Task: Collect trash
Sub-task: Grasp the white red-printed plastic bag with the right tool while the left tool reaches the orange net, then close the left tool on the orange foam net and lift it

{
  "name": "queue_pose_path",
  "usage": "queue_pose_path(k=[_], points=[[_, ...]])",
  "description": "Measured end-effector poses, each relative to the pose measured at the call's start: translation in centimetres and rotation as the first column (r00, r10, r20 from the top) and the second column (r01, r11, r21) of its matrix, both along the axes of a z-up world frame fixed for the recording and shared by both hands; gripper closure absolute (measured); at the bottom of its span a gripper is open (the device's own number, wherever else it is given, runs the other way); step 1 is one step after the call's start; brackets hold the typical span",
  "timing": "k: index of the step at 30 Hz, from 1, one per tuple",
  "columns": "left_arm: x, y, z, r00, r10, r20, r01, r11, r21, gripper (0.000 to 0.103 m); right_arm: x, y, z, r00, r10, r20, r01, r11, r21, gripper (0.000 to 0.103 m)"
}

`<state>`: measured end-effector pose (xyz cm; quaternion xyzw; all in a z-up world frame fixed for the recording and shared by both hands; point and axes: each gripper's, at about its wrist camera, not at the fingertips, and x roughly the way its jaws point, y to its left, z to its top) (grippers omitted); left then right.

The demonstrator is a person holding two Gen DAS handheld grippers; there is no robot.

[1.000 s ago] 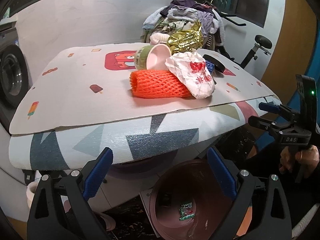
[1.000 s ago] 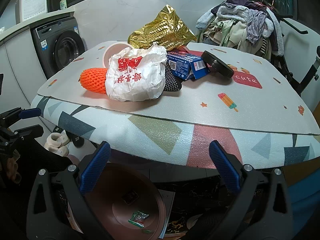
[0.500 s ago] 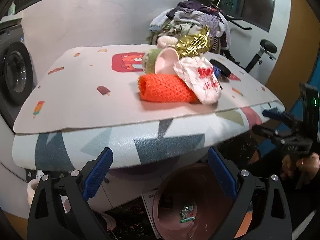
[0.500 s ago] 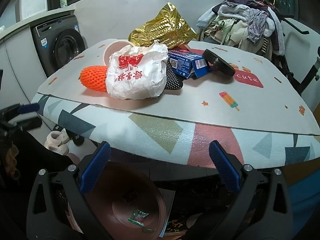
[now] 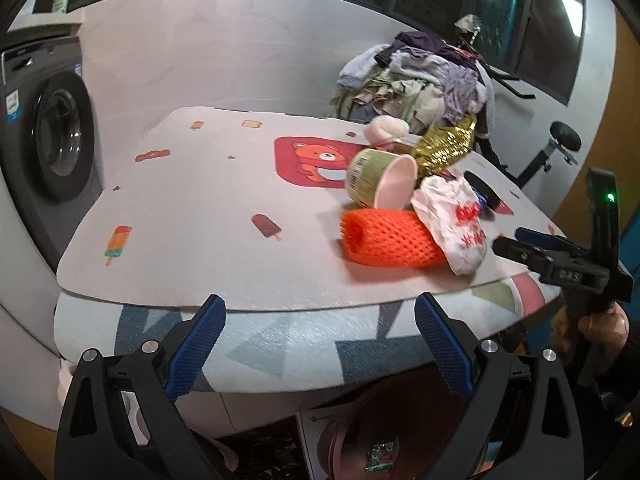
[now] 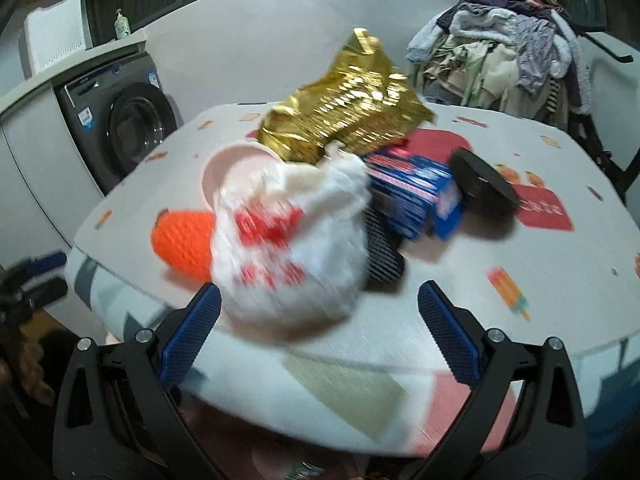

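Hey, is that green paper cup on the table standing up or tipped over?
Tipped over. The green cup lies on its side on the table, its pink open mouth facing sideways toward the orange foam net.

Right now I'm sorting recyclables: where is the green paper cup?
The green paper cup lies tipped on its side on the table, behind the orange foam net, beside the gold foil bag.

At the left of the frame stands a dark grey front-loading washing machine point(image 5: 48, 136) against a pale white wall point(image 5: 224, 60); dark windows point(image 5: 512, 24) run along the top, a heap of mixed clothes point(image 5: 420, 80) below them.
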<state>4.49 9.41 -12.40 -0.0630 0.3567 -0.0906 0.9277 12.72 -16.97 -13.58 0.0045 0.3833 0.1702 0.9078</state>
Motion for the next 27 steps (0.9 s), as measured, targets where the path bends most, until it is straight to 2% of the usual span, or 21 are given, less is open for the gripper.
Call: queue_pose_path(k=[6,8,11,12,13,16,22,27], points=[[0.8,0.4,-0.3,1.000,0.009,-0.006,-0.009,1.000,-0.021,0.010,3.2,2.9,-0.3,1.000,-0.005,-0.015,0.005,1.000,0.001,0.006],[0.9,0.2,-0.5,1.000,0.007,-0.012,-0.007,1.000,-0.028,0.010,4.5,3.3,-1.0,0.997,-0.043,-0.056,0.043,0.999,-0.006,0.006],[1.2,-0.1,-0.9,1.000,-0.013,-0.024,0.012,0.999,-0.044,0.010,5.5,3.3,-2.2,0.992,-0.040,-0.120,0.043,0.999,0.022,0.006],[1.3,-0.3,-0.9,0.999,-0.025,-0.026,0.024,0.998,-0.051,0.010,5.5,3.2,-2.3,0.991,-0.033,-0.127,0.038,0.999,0.036,0.011],[1.4,-0.4,-0.8,0.999,-0.034,-0.025,0.033,0.998,-0.057,0.010,5.2,3.1,-2.3,0.992,-0.023,-0.124,0.030,0.998,0.056,0.025],[1.6,-1.0,-0.6,0.997,-0.073,-0.020,0.072,0.994,-0.080,0.010,4.1,2.2,-1.4,0.995,0.001,-0.098,0.010,0.994,0.108,0.041],[3.4,-2.2,-0.3,0.994,-0.104,-0.046,0.096,0.985,-0.146,0.010,0.5,-1.1,1.2,0.999,-0.033,0.008,0.031,0.984,0.176,0.045],[6.4,-3.1,-0.7,0.988,-0.112,-0.102,0.087,0.971,-0.222,0.019,-1.8,-4.2,1.3,0.996,-0.086,0.021,0.082,0.985,0.151,0.046]])
